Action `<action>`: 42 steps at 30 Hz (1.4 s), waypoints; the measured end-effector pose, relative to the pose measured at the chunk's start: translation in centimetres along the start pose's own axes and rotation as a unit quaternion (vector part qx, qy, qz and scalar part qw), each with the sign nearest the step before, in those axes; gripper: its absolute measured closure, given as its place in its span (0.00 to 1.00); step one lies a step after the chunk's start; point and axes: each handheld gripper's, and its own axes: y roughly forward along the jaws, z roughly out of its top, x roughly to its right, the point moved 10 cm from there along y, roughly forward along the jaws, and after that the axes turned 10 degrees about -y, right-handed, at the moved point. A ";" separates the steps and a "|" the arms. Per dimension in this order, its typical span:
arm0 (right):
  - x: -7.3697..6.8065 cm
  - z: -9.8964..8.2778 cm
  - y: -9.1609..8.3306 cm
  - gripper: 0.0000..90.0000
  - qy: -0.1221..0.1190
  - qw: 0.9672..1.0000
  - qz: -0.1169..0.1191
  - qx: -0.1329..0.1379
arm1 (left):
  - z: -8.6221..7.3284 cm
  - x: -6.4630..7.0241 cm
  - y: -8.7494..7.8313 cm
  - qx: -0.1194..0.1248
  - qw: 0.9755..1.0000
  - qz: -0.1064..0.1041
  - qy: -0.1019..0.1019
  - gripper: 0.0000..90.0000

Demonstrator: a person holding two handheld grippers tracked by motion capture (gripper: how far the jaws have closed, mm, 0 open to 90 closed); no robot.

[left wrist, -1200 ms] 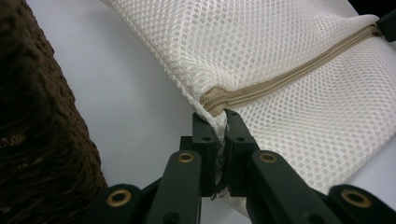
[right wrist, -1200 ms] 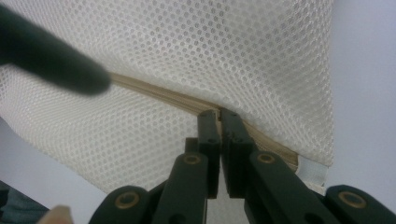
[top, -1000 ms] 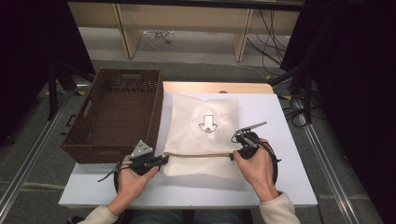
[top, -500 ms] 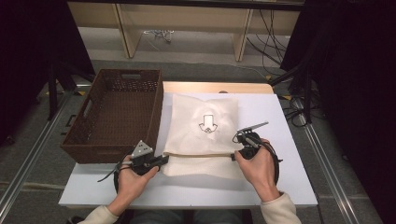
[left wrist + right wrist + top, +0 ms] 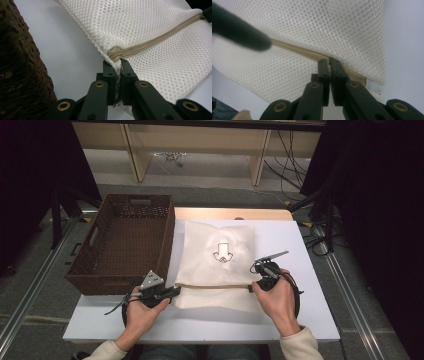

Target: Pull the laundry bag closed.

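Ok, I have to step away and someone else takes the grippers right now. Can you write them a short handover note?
Left gripper: shut on the mesh bag's left corner, at the end of the zipper.
Right gripper: shut on the zipper line near the bag's right end; what exactly is pinched there is hard to tell.
Things: the white mesh bag lies flat on the white table, its zipper running between the two grippers. The brown wicker basket stands to its left, with nothing visible inside.
Done: both ends of the zipper are gripped.
Left: the zipper looks closed along its length; probably work it next, and perhaps move the bag to the basket.
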 end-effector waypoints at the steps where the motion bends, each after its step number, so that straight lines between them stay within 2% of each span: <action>1: -0.2 -0.1 -0.1 0.99 0.009 1.000 0.003 -0.004 | 0.0 0.0 0.0 0.000 1.000 0.000 0.001 0.95; 3: -0.1 0.0 -0.1 0.98 0.002 1.000 0.004 -0.002 | 0.0 0.0 0.0 -0.001 1.000 0.002 0.000 0.95; 4: -0.2 -0.1 -0.2 0.98 0.010 1.000 0.004 -0.005 | 0.0 0.0 0.0 0.000 1.000 -0.002 0.001 0.95; 7: 0.1 -0.1 -0.2 0.98 0.006 1.000 0.000 -0.004 | 0.0 -0.1 0.0 -0.002 1.000 0.002 0.000 0.95; 8: -0.1 -0.2 -0.2 0.98 0.015 1.000 0.007 -0.007 | 0.0 -0.1 0.0 0.000 1.000 0.000 0.006 0.95; 9: 0.0 -0.2 -0.3 0.98 0.016 1.000 0.000 -0.008 | 0.0 0.0 0.0 0.000 1.000 0.002 0.001 0.95; 11: 0.3 -0.2 -0.3 0.98 0.007 1.000 0.001 -0.005 | 0.0 -0.1 0.0 0.000 1.000 0.002 0.001 0.95; 14: 0.3 -0.3 -0.4 0.98 0.018 1.000 -0.001 -0.007 | 0.0 -0.1 0.0 -0.001 1.000 0.005 0.002 0.95; 15: 0.5 -0.2 -0.4 0.98 0.021 1.000 -0.005 -0.003 | 0.1 -0.1 -0.1 0.000 1.000 0.003 0.007 0.94; 19: 0.5 -0.3 -0.4 0.98 0.020 1.000 -0.001 -0.005 | 0.0 -0.1 0.0 0.001 1.000 0.005 0.000 0.95; 21: 0.5 -0.3 -0.4 0.98 0.019 1.000 0.000 -0.006 | 0.0 -0.1 0.0 0.000 1.000 0.003 0.007 0.95; 25: 0.5 -0.4 -0.4 0.98 0.025 1.000 0.001 -0.008 | 0.0 -0.1 0.0 0.000 1.000 0.003 -0.001 0.94; 28: 0.6 -0.5 -0.3 0.99 0.022 1.000 -0.003 -0.011 | 0.0 -0.1 0.0 0.000 1.000 0.003 0.002 0.95; 29: 0.8 -0.5 -0.3 0.98 0.008 1.000 -0.002 -0.008 | 0.0 -0.1 0.0 0.001 1.000 0.002 0.001 0.95; 30: 0.9 -0.4 -0.3 0.98 0.009 1.000 0.000 -0.007 | 0.0 0.0 0.0 -0.001 1.000 0.001 0.001 0.95; 31: 0.6 -0.5 -0.4 0.98 0.026 1.000 0.001 -0.013 | 0.0 -0.1 0.0 -0.001 1.000 0.002 0.004 0.95; 34: 0.7 -0.6 -0.6 0.98 0.027 1.000 -0.001 -0.012 | 0.0 0.0 0.0 0.000 1.000 0.001 0.003 0.95; 35: 1.0 -0.5 -0.5 0.98 0.014 1.000 0.001 -0.006 | 0.0 0.0 0.0 -0.001 1.000 0.002 0.002 0.94; 37: 1.0 -0.6 -0.4 0.98 0.012 1.000 -0.001 -0.009 | 0.0 0.0 0.0 -0.001 1.000 0.002 0.002 0.94; 40: 0.9 -0.7 -0.5 0.98 0.028 1.000 -0.002 -0.013 | 0.0 0.0 0.0 0.000 1.000 0.001 0.003 0.95; 42: 1.1 -0.7 -0.6 0.98 0.025 1.000 -0.004 -0.012 | 0.0 0.0 0.0 0.000 1.000 0.001 0.003 0.94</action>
